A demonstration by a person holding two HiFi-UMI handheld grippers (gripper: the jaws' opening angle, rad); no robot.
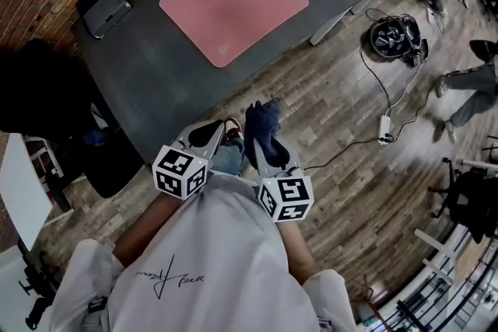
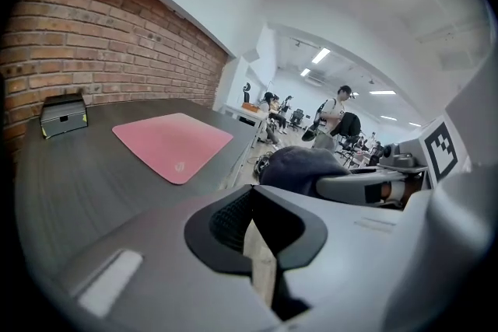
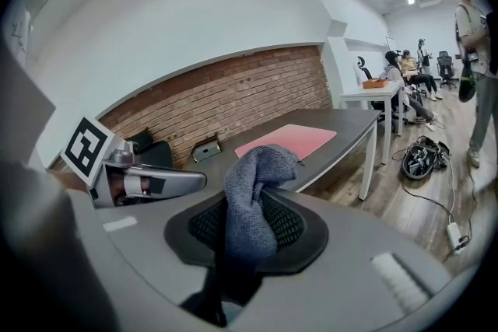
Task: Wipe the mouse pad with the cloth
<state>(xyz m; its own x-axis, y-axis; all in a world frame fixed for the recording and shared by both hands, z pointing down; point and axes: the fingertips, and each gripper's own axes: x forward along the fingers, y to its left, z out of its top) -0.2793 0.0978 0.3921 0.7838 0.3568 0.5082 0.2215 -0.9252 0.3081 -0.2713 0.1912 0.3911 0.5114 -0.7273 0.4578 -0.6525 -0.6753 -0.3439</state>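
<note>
Bench (image 1: pixel 156 66), dark and wide, fills the upper part of the head view. The pink mouse pad (image 1: pixel 233 5) lies flat near its middle. A small dark box (image 1: pixel 103 5) sits well apart from it at a far corner, by the brick wall. Nothing rests on the pad, so it looks ready to be wiped, yet no wiping appears under way. Both tools hang short of the bench edge, over the wooden floor (image 1: pixel 342 136) and close to the person's body.

The left hand-held gripper (image 1: pixel 208 134) has its jaws drawn almost together, with only a slit of floor showing between them, and it carries nothing. It is probably kept free to steady the pad. The right hand-held gripper (image 1: pixel 261 138) is clamped on the blue-grey cloth (image 3: pixel 250 202). The cloth bunches up above the jaws, which leaves a loose wad forward to press on the pad.
</note>
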